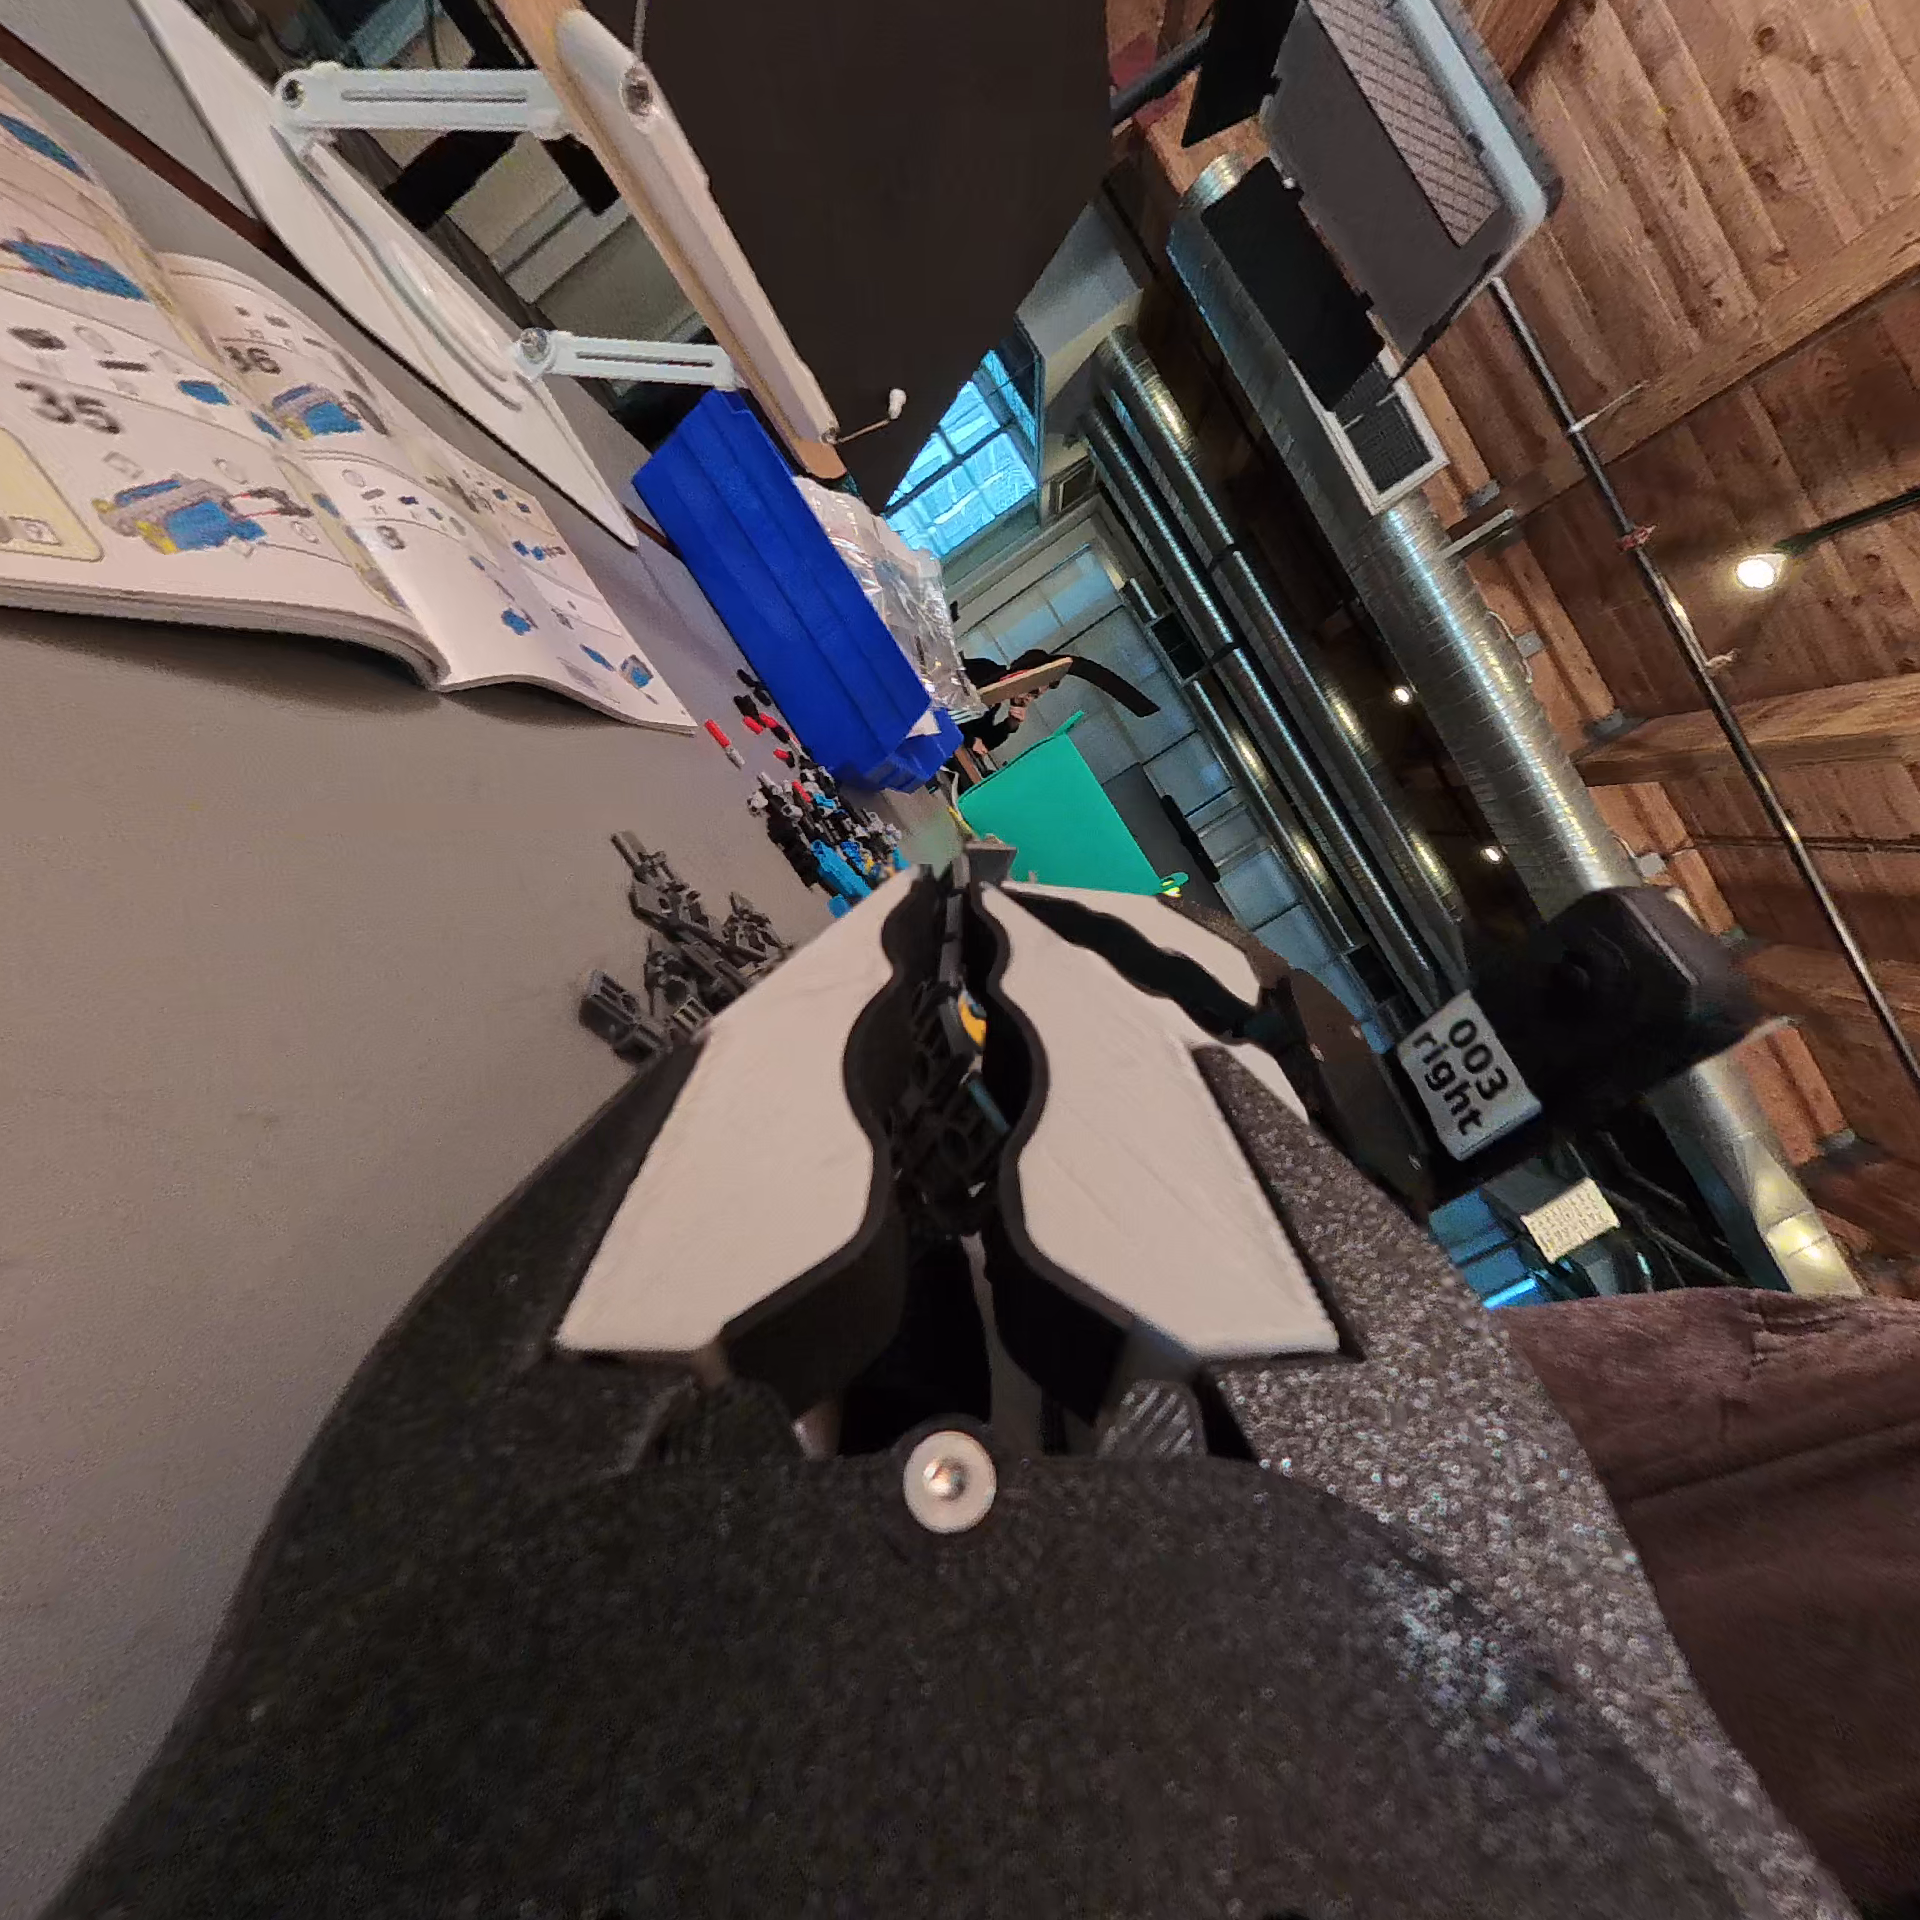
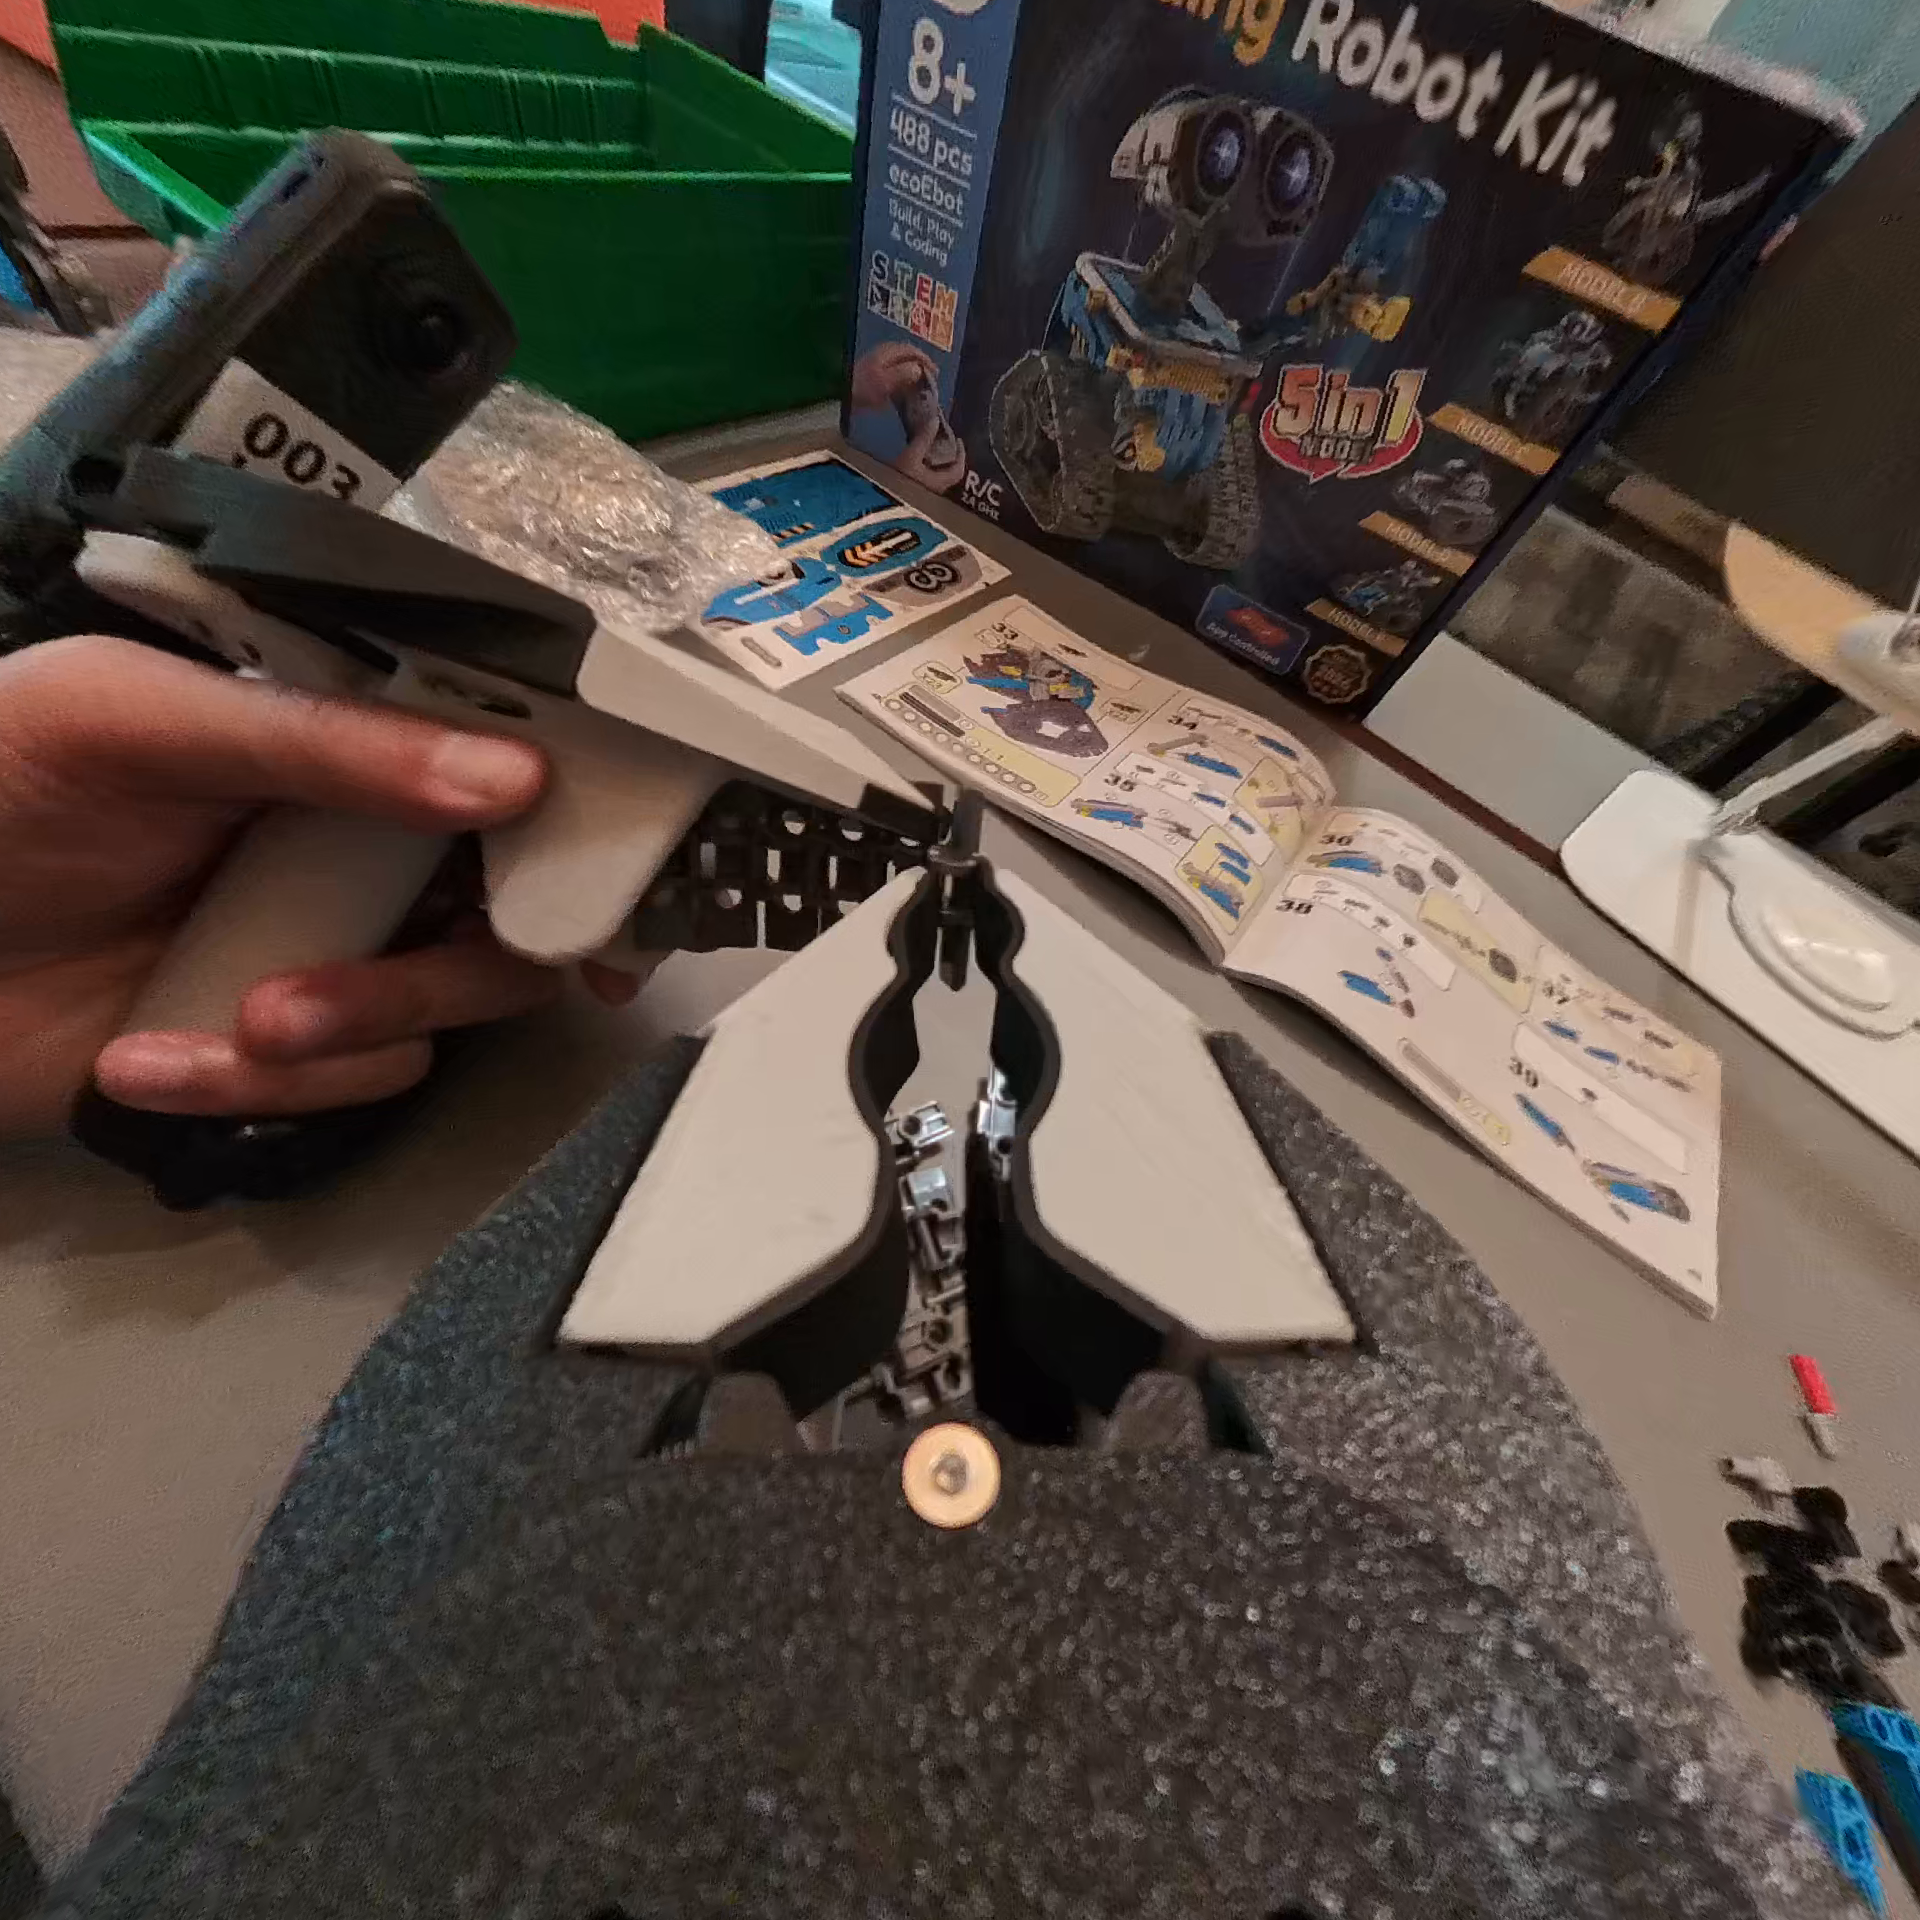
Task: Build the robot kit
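My left gripper [image 1: 961, 883] is shut on a black perforated building frame [image 1: 940, 1091], seen edge-on between its fingers. In the right wrist view a hand holds this gripper [image 2: 914, 805] at the left, with the frame [image 2: 769, 883] sticking out below its fingers. My right gripper [image 2: 956, 883] is shut on a thin dark axle [image 2: 958, 862], whose top end meets the frame's right edge. Both are held above the grey table [image 2: 260, 1351]. The right gripper's body [image 1: 1600, 997] shows at the right of the left wrist view.
An open instruction booklet [image 2: 1299, 883] lies behind, with a sticker sheet [image 2: 831, 561], a bubble-wrap bag [image 2: 582, 509], the kit box [image 2: 1299, 312] and a green bin [image 2: 520, 208]. A white lamp base [image 2: 1766, 914] stands right. Loose pieces [image 2: 1808, 1590] lie front right, near a blue bin [image 1: 790, 592]. My two grippers' fingertips are within a few centimetres of each other.
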